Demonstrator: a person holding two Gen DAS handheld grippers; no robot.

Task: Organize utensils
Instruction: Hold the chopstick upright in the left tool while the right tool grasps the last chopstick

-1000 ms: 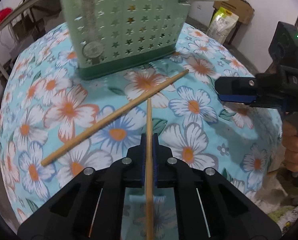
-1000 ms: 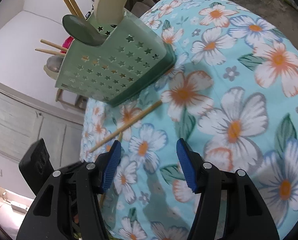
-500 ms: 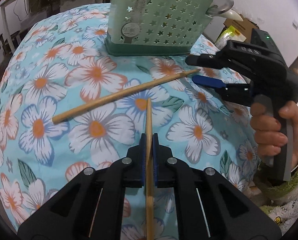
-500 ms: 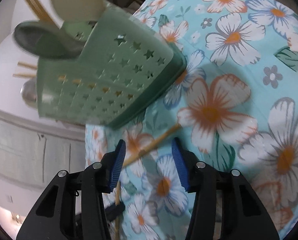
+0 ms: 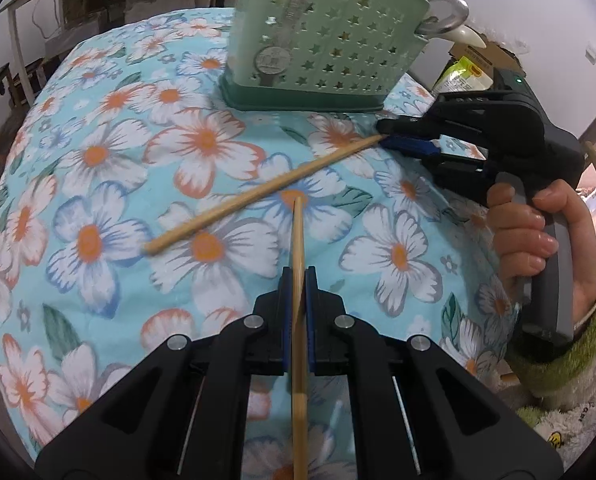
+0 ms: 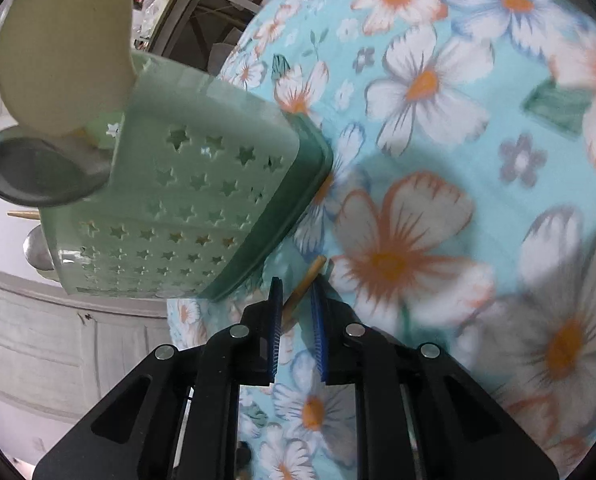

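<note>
**A:** Nearest you, your left gripper (image 5: 296, 280) is clamped on a chopstick (image 5: 298, 248). That stick runs straight away from you, its far tip just over the middle of the second chopstick (image 5: 258, 196), and its back end goes out of the bottom of the left wrist view.

**B:** And the second one?

**A:** It lies flat on the flowered cloth (image 5: 98, 152), long axis slanting from its thick end at lower left up to the thin end at upper right. Your right gripper (image 6: 296, 292) has just been closing, and that thin end sits between its jaws, which are now narrow. In the right wrist view the tip (image 6: 309, 276) pokes out past the pads; a sliver of gap shows on each side, so I cannot tell whether they press on it yet.

**B:** What's around it?

**A:** The green star-punched holder (image 5: 321, 36) stands upright just beyond that end, its dark base very near your right fingers. Your right hand (image 5: 537, 236) is on the grey handle at the right edge of the cloth.

**B:** Anything unclear?

**A:** The holder's top is cut off in the left view. In the right view a pale spoon (image 6: 62, 48) and a dark spoon (image 6: 38, 176) lean out of it, with another stick end (image 6: 22, 214) behind, mostly hidden. The cloth is blurred there.
</note>
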